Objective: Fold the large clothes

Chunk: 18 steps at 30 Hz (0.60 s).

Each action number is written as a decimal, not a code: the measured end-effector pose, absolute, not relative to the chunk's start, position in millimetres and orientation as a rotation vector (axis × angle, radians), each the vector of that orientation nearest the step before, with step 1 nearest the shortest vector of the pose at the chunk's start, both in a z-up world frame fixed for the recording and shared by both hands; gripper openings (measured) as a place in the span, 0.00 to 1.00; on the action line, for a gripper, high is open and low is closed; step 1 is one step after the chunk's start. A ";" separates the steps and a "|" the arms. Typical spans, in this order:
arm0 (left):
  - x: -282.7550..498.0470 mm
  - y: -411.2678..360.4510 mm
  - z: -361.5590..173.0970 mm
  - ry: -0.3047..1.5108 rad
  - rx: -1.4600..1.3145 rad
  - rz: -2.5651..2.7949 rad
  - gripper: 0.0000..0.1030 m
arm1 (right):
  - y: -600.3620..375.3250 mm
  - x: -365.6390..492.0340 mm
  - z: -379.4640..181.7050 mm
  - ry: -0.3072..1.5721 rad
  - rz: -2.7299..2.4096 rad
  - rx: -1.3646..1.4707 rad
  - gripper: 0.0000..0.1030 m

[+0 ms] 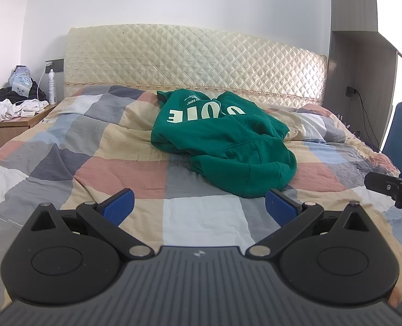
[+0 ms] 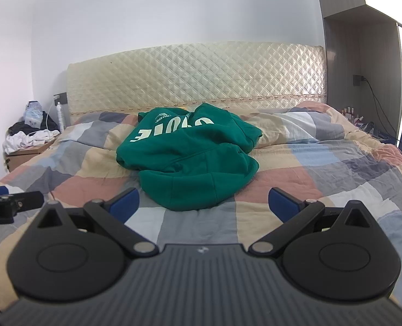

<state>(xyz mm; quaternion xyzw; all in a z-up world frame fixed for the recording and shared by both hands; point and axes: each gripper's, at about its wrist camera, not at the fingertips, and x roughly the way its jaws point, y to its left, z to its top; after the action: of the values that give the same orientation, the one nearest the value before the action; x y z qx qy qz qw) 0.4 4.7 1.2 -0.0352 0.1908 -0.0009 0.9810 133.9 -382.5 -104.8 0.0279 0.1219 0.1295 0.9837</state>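
Bedroom with a quilted headboard (image 1: 195, 62), a cluttered nightstand (image 1: 13, 125) at the left, and a patchwork quilt (image 1: 65, 149) spread across the bed. Left gripper (image 1: 199, 207) and right gripper (image 2: 203, 203) both hovering low over the near quilt, jaws spread wide and empty, short of the green hoodie (image 1: 225, 141) heaped mid-bed, print upside down. Likely soft, thick fleece, limp and moderately heavy, not slippery; best pinched at the ribbed hem nearest, one corner each, then shaken flat.

Matt fleece hoodie (image 1: 222, 141) on a crumpled cotton quilt (image 1: 114, 168) (headboard (image 1: 195, 62) glossy, quilted).
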 end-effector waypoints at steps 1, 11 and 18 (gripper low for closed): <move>0.5 4.5 1.0 0.384 -0.070 0.000 1.00 | -382.4 134.1 -104.7 0.245 0.260 0.056 1.00; 0.2 6.1 2.1 0.386 -0.075 0.000 1.00 | -384.0 136.1 -108.5 0.253 0.257 0.067 1.00; -0.6 5.8 2.5 0.382 -0.075 -0.001 1.00 | -384.2 135.9 -108.5 0.255 0.256 0.066 1.00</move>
<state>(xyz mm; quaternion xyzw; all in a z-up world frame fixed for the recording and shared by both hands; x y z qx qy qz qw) -0.6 5.8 2.5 -0.0373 0.1897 -0.0005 0.9811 135.9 -384.2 -108.5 0.0330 0.1266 0.1272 0.9832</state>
